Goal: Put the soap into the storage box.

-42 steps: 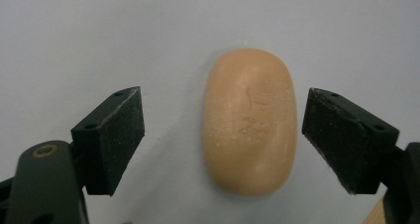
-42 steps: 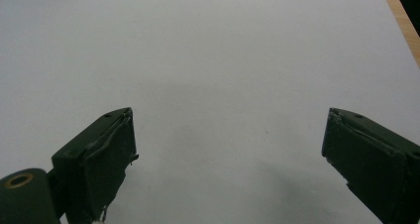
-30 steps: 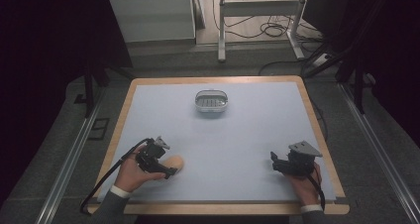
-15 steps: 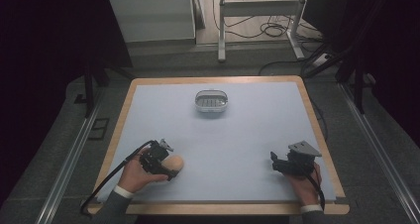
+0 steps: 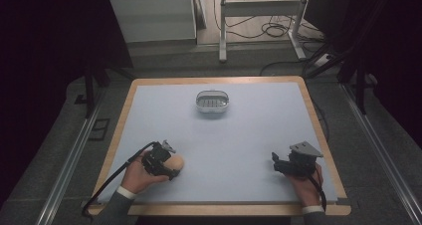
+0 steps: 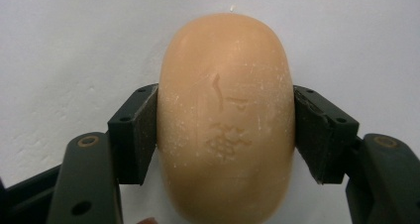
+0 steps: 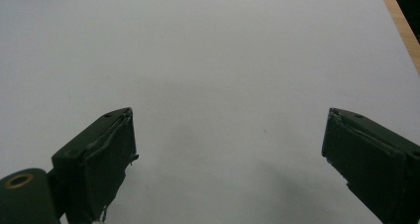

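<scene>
A peach-coloured oval bar of soap (image 6: 225, 120) with a stamped mark lies on the white table sheet at the near left (image 5: 175, 161). My left gripper (image 6: 225, 135) has just been closing and its two black pads now press on the soap's two long sides. In the high view the left gripper (image 5: 166, 164) lies low on the sheet, held by a hand. At the near right, my right gripper (image 5: 275, 163) rests on the sheet in the other hand. Its jaws (image 7: 228, 149) stand wide apart with only bare sheet between them.
A small clear oval soap dish (image 5: 212, 102) with a ribbed insert stands at the far middle of the sheet. A wooden rim (image 5: 318, 130) frames the table. Metal rails run along both sides, and cables lie on the floor beyond the far edge.
The left gripper has crept slightly right onto the soap and its jaws have closed on it. The right hand and the dish have stayed put.
</scene>
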`<state>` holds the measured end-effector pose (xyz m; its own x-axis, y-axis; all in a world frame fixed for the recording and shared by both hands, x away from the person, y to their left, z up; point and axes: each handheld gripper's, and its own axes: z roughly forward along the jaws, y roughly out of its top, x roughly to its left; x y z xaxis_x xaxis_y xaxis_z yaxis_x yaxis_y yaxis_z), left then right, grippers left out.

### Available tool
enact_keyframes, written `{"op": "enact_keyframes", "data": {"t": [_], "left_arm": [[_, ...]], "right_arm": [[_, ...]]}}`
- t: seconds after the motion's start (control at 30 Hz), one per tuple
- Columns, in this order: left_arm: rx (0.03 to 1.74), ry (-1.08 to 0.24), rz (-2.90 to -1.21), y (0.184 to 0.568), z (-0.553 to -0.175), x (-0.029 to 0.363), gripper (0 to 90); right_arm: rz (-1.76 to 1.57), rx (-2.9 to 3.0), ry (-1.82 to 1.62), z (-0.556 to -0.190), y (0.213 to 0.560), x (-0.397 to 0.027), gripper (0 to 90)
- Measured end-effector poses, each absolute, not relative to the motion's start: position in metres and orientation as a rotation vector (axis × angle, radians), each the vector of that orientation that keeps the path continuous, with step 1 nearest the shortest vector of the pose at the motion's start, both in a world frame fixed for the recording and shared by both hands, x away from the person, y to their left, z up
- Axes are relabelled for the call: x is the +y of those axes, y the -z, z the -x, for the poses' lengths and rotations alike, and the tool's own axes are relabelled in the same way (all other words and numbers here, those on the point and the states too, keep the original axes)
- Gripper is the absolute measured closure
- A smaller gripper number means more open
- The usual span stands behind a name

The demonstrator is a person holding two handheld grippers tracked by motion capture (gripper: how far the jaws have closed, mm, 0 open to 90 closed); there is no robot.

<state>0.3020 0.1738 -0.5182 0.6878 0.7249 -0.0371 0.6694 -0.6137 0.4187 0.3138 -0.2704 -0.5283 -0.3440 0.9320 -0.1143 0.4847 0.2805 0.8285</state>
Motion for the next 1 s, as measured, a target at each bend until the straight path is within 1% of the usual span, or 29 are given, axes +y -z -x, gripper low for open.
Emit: {"op": "enact_keyframes", "data": {"t": [0.17, 0.43, 1.0], "left_arm": [[1.078, -0.184, -2.487, 0.515, -0.303, 0.177, 32.6], [1.075, -0.204, -2.423, 0.5, -0.305, 0.185, 32.6], [1.045, -0.187, -2.404, 0.486, -0.313, 0.186, 32.6]], "right_arm": [[-1.27, 1.94, -0.945, -0.314, 0.528, -0.27, 6.5], [-1.269, 1.938, -0.939, -0.314, 0.528, -0.27, 6.5], [-1.269, 1.938, -0.939, -0.314, 0.528, -0.27, 6.5]]}}
